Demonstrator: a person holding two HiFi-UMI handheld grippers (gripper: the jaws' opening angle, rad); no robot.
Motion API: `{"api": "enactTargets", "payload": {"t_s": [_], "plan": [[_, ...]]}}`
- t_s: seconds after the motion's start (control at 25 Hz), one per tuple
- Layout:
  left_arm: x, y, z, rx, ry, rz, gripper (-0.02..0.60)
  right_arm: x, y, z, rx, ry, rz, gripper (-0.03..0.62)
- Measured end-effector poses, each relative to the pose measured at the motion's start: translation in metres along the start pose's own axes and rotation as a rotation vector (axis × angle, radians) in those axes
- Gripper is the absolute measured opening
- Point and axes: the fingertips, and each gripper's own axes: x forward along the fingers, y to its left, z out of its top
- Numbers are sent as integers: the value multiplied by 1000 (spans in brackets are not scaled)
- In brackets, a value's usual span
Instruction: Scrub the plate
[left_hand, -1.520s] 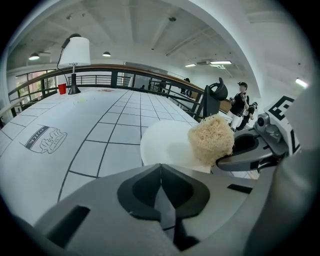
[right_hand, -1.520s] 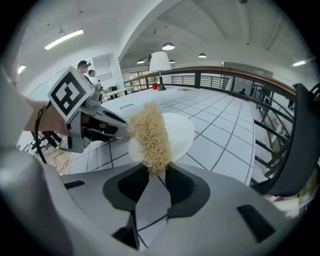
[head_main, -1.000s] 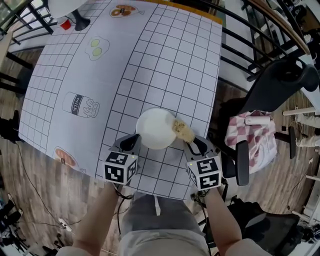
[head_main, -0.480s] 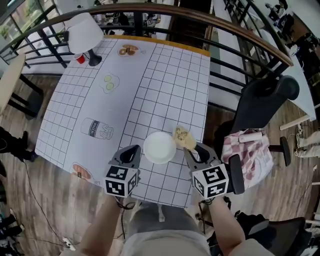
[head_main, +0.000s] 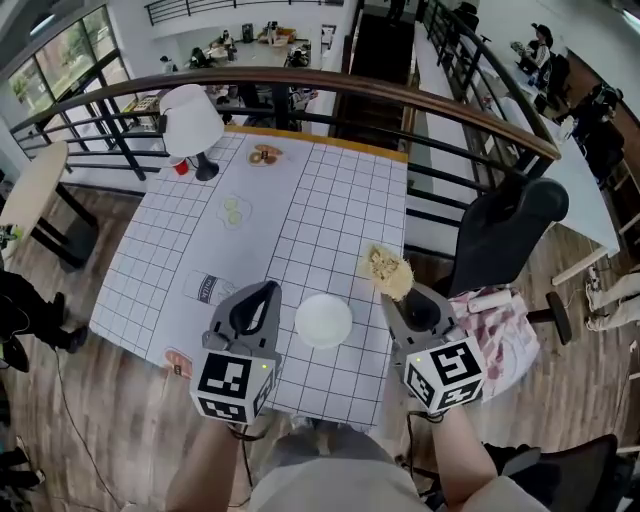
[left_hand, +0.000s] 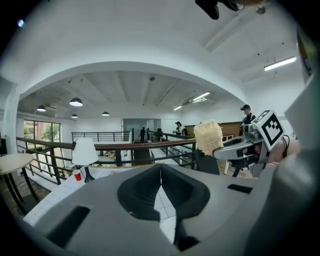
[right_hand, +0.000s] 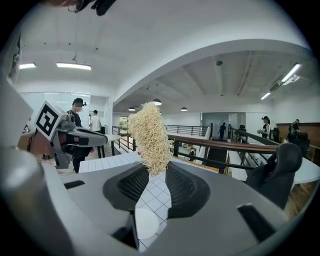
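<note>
A white plate (head_main: 323, 320) lies flat near the front edge of the grid-patterned table (head_main: 300, 220); it also shows below the jaws as the plate (right_hand: 141, 223). My right gripper (head_main: 397, 292) is shut on a straw-coloured fibrous scrubber (head_main: 388, 270), held high above the table, right of the plate. The scrubber (right_hand: 148, 137) sticks up from the pinched jaws of the right gripper (right_hand: 157, 175). My left gripper (head_main: 261, 292) hovers left of the plate, raised off the table. In its own view the left gripper (left_hand: 161, 175) is shut with nothing between the jaws, and the scrubber (left_hand: 208, 137) shows to the right.
A white lamp (head_main: 190, 120) and a red cup (head_main: 179, 167) stand at the table's far left corner. A curved railing (head_main: 330, 85) runs behind the table. A black chair (head_main: 510, 235) with a checked cloth (head_main: 490, 320) stands to the right.
Both grippers have risen off the table and away from the plate. The scrubber, which rested at the plate's right rim, is now lifted clear. The head view has pulled back and tilted up.
</note>
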Motion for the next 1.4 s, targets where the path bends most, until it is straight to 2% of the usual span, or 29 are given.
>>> {"api": "enactTargets", "payload": {"t_s": [0.24,0.44,0.6,0.76,0.96,1.16,1.4], "plan": [[-32,-19,62,60,-124,-62,15,-44,22,62,40,-138,68,106],[-78,-22,103,73,-263,-44,15,-86,46,110,-28,-246,72,106],[-103,-30,123,130,-312,-40,15,-109,55,125,-37,-297,65,106],[-117,-48,127,171,-311,-66,15,-130,63,131,-59,-314,93,106],[-114,-55,105,110,-280,-110,15,-121,76,121,-117,-295,117,106],[-110,-75,78,150,-218,-124,15,-128,85,102,-68,-283,145,106],[-102,-83,60,141,-174,-128,15,-124,94,68,-37,-204,197,106]]}}
